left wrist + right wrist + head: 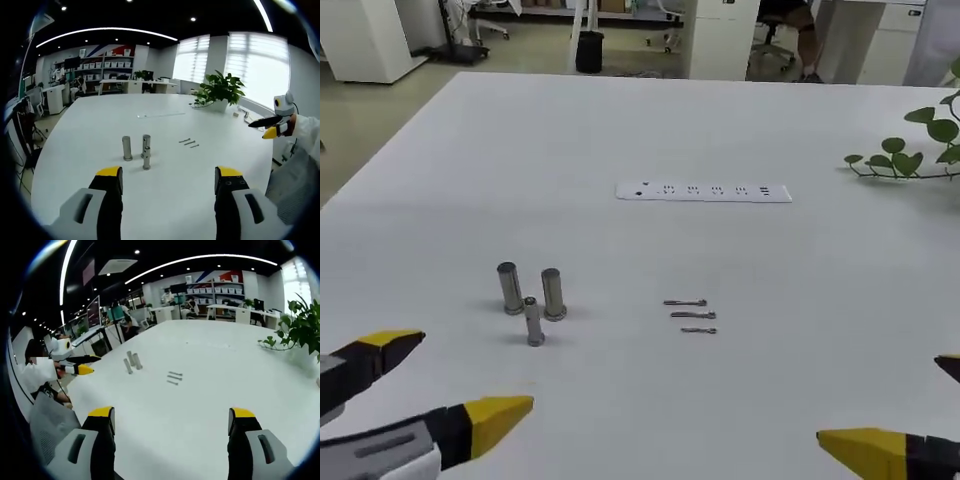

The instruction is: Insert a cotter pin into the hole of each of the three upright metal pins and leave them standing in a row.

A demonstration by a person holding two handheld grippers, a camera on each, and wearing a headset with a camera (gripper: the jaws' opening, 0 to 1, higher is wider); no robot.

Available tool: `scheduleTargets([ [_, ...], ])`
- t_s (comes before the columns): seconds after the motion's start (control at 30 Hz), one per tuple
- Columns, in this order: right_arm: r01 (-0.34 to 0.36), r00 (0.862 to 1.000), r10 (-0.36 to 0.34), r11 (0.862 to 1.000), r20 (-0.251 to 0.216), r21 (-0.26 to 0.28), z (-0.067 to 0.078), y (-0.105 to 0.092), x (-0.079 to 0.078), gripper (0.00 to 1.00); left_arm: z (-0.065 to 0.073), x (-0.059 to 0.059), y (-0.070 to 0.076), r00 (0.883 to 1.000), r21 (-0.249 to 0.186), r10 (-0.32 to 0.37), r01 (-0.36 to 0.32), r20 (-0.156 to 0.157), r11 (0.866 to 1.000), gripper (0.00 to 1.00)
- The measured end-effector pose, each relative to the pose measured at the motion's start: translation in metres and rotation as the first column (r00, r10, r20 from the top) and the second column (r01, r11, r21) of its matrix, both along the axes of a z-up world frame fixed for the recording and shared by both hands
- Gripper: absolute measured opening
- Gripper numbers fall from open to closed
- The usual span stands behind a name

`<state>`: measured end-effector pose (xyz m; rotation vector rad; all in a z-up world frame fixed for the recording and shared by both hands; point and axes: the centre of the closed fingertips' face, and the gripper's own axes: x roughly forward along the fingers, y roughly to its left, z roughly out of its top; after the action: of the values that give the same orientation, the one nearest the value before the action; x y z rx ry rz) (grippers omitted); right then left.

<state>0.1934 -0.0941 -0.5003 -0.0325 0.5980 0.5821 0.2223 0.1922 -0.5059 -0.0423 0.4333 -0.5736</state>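
Observation:
Three upright metal pins stand in a tight cluster on the white table, left of centre; they also appear ahead of my left gripper and far off to my right one. Three small cotter pins lie flat in a stack to their right. My left gripper hovers open at the near left, short of the pins, holding nothing. My right gripper stands open at the near right, apart from the cotter pins.
A white power strip lies across the table beyond the parts. A leafy plant reaches in at the far right edge. Office desks and chairs stand beyond the table's far edge.

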Motion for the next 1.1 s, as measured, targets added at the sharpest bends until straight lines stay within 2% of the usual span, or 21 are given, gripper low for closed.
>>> scheduleTargets([
  [0.1,0.001,1.000,-0.001,1.000,-0.004,-0.004,-0.001,0.000,-0.001,0.92,-0.001,0.011,-0.001,1.000,0.003,-0.011,0.011,0.016,1.000,0.67],
  [0.17,0.000,1.000,0.000,1.000,-0.004,-0.005,-0.002,0.001,-0.001,0.92,-0.001,0.017,-0.001,1.000,-0.020,-0.003,0.004,0.022,1.000,0.62],
  [0.23,-0.003,1.000,0.003,1.000,-0.007,-0.011,-0.002,0.002,0.000,0.92,-0.001,0.024,-0.001,0.999,-0.017,-0.003,0.004,0.031,1.000,0.58],
  [0.33,-0.009,1.000,0.009,1.000,-0.010,-0.019,-0.003,0.004,0.000,0.92,0.001,0.037,0.002,0.999,-0.045,0.015,-0.013,0.044,0.999,0.55],
  [0.53,-0.019,1.000,0.018,0.999,-0.015,-0.030,-0.005,0.008,-0.001,0.92,0.000,0.058,0.002,0.998,-0.014,0.009,-0.008,0.070,1.000,0.47],
  [0.67,-0.024,1.000,0.023,0.999,-0.018,-0.035,-0.006,0.011,-0.001,0.92,-0.008,0.067,0.000,0.998,0.031,-0.017,0.014,0.068,0.999,0.44],
  [0.93,-0.021,1.000,0.020,0.999,-0.019,-0.040,-0.008,0.012,-0.001,0.92,-0.022,0.078,-0.007,0.998,0.063,-0.046,0.042,0.054,0.997,0.35],
  [1.1,-0.023,0.999,0.022,0.998,-0.029,-0.051,-0.011,0.012,-0.002,0.92,-0.032,0.084,-0.013,0.997,0.060,-0.069,0.066,0.036,0.996,0.30],
])
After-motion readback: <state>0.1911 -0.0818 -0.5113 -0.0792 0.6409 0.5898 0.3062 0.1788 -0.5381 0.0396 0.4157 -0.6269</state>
